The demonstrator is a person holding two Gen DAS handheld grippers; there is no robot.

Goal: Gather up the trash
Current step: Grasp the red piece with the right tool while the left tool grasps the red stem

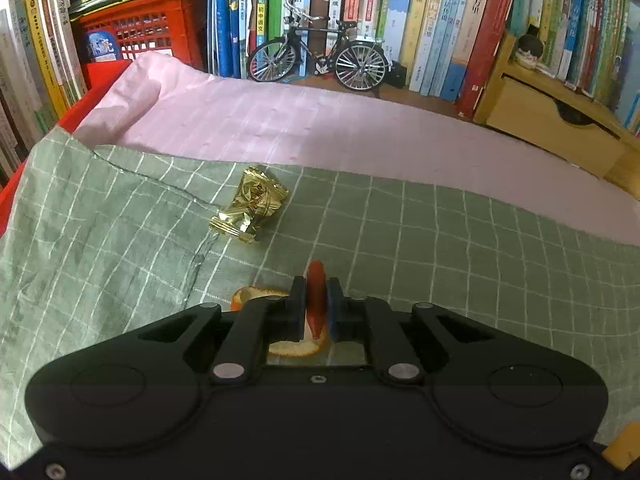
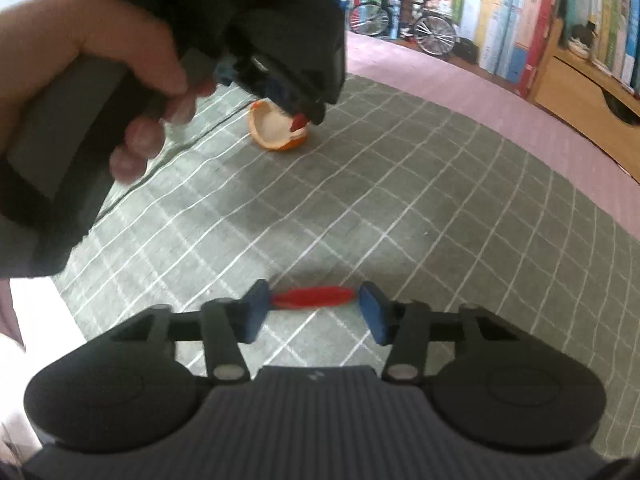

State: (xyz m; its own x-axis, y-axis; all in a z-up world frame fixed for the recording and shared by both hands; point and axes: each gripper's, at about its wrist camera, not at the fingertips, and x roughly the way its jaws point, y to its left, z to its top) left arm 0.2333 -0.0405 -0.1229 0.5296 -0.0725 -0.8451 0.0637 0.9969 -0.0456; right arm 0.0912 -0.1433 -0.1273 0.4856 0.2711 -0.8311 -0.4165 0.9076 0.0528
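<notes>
My left gripper [image 1: 316, 304] is shut on a small red pointed piece [image 1: 316, 278] that stands upright between its blue pads. Just under it an orange peel [image 1: 296, 349] lies on the green checked cloth [image 1: 440, 264]. A crumpled gold foil wrapper [image 1: 252, 208] lies further off to the left. In the right wrist view my right gripper [image 2: 312, 302] has a second red piece [image 2: 312, 296] lying crosswise between its pads, with both ends meeting them. The left gripper [image 2: 308, 116], held by a hand [image 2: 100, 60], hovers over the cupped orange peel [image 2: 272, 128].
A pink cloth [image 1: 320, 120] covers the surface beyond the green one. At the back stand a model bicycle [image 1: 320, 60], a row of books [image 1: 440, 20], a red crate [image 1: 148, 28] and a wooden drawer box [image 1: 552, 120]. Stacked books line the left edge.
</notes>
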